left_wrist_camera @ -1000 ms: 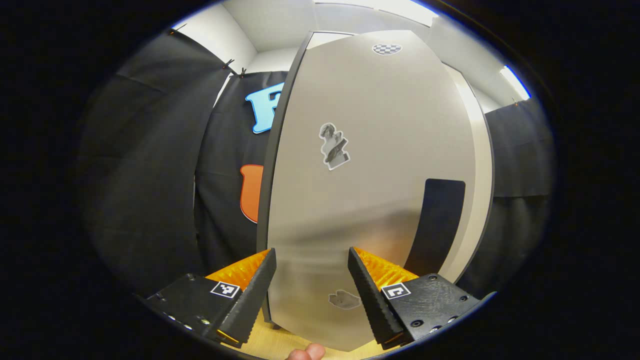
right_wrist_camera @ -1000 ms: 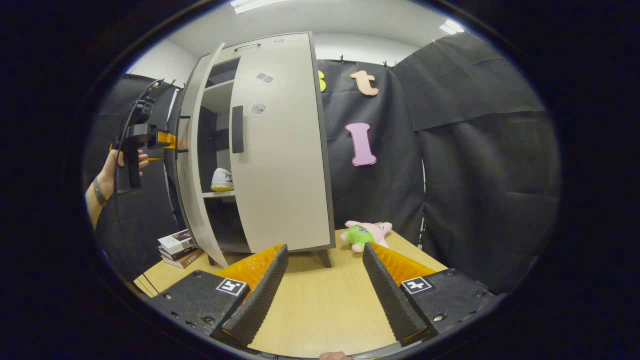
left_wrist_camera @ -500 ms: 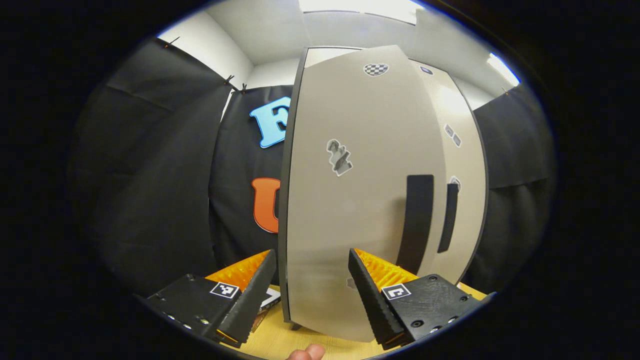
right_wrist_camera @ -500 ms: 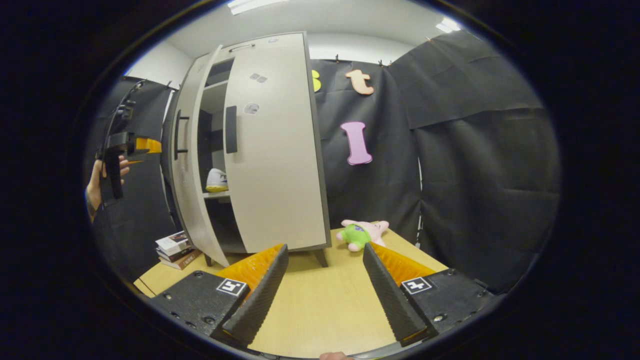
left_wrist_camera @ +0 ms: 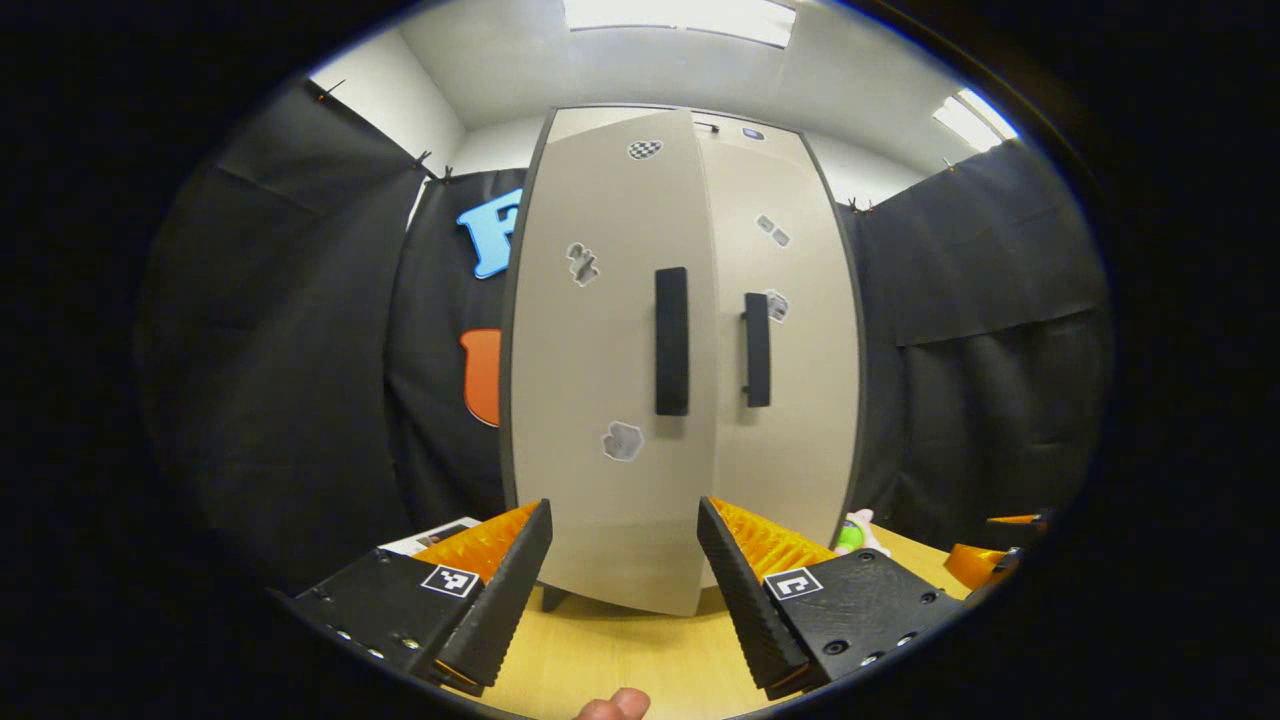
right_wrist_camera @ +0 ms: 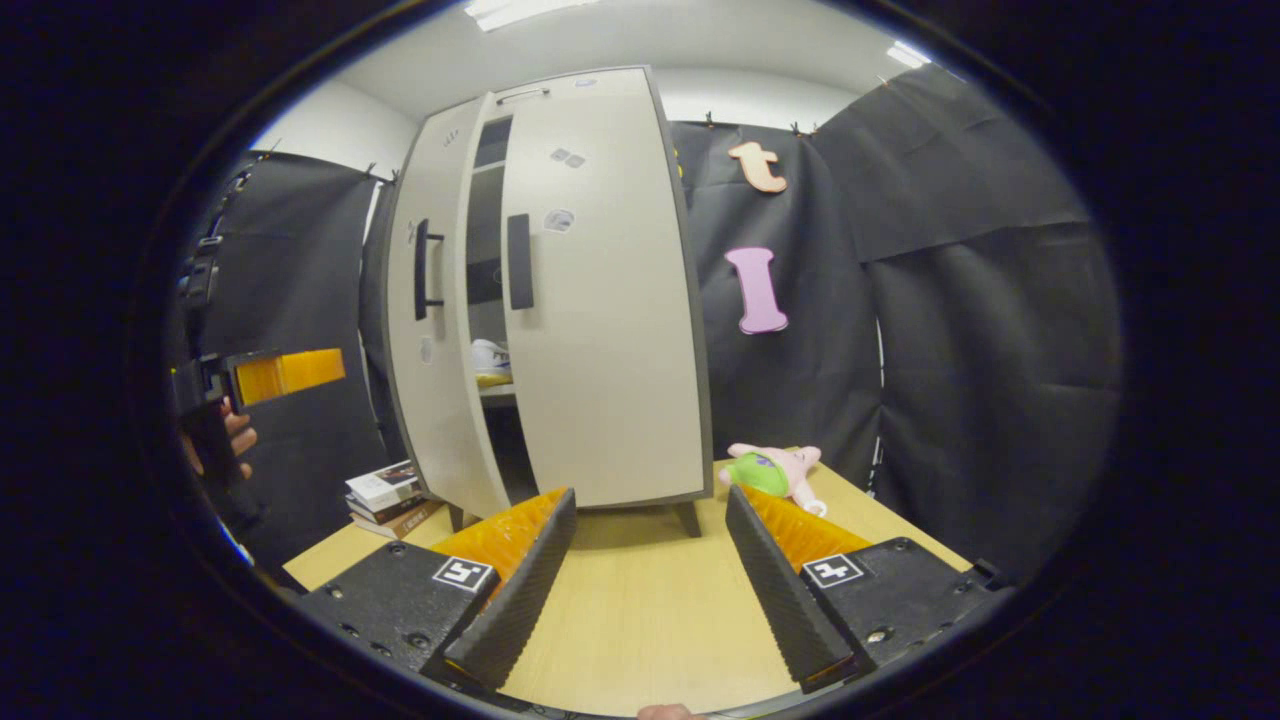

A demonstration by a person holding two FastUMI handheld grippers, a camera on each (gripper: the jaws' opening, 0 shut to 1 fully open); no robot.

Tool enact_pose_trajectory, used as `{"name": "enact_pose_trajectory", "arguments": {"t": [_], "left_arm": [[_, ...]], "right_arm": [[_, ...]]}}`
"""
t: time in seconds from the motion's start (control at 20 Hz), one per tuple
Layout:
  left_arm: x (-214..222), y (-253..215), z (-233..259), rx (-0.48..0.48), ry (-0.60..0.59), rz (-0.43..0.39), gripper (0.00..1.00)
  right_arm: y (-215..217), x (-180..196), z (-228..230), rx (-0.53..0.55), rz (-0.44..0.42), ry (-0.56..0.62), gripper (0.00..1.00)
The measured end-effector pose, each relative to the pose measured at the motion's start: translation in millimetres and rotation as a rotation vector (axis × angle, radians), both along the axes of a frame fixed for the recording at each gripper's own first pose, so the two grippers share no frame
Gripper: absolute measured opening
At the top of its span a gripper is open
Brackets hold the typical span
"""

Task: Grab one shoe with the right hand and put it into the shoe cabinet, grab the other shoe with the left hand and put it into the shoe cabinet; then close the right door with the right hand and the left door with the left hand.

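Observation:
The light grey shoe cabinet [left_wrist_camera: 620,500] stands on the wooden table. Its right door [right_wrist_camera: 600,300] is flat against the frame. Its left door [right_wrist_camera: 425,340] hangs slightly ajar, and through the narrow gap a white shoe [right_wrist_camera: 490,357] shows on a shelf. My left gripper [left_wrist_camera: 624,520] is open, holds nothing, and is a short way in front of the left door [left_wrist_camera: 590,350] without touching it. In the right gripper view a hand holds that left gripper [right_wrist_camera: 275,375] left of the cabinet. My right gripper [right_wrist_camera: 648,520] is open and empty over the table.
A stack of books [right_wrist_camera: 385,490] lies by the cabinet's left foot. A pink and green plush toy [right_wrist_camera: 775,470] lies to the cabinet's right. Black cloth walls close in behind and on both sides. The right gripper [left_wrist_camera: 1000,560] shows low at the right edge of the left gripper view.
The left door has swung from wide open to nearly shut. My left gripper has drawn back from the door. The right gripper has hardly moved.

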State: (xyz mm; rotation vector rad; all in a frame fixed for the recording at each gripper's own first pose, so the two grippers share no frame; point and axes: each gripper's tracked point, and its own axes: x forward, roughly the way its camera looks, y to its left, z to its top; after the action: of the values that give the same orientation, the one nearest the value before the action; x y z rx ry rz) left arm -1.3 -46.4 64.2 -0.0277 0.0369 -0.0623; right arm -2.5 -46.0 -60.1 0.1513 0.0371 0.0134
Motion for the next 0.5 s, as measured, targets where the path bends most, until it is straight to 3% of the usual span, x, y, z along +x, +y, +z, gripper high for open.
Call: {"name": "enact_pose_trajectory", "arguments": {"t": [0.05,0.1,0.2,0.5], "left_arm": [[-6.1,-8.0,-4.2,-0.007,0.004,-0.012,0.88],[-12.1,-13.1,-9.0,-0.017,0.009,-0.018,0.88],[-22.7,-22.5,-17.5,-0.031,0.015,-0.024,0.87],[-44.7,-29.6,-50.9,-0.026,0.074,-0.038,0.88]], "right_arm": [[3.8,-1.0,2.5,0.0,0.008,-0.009,0.93],[7.5,-1.9,4.1,-0.001,0.017,-0.011,0.98],[13.5,-4.0,7.7,0.0,0.03,-0.019,0.93],[16.5,-10.3,9.0,-0.001,0.036,-0.016,0.98]]}}
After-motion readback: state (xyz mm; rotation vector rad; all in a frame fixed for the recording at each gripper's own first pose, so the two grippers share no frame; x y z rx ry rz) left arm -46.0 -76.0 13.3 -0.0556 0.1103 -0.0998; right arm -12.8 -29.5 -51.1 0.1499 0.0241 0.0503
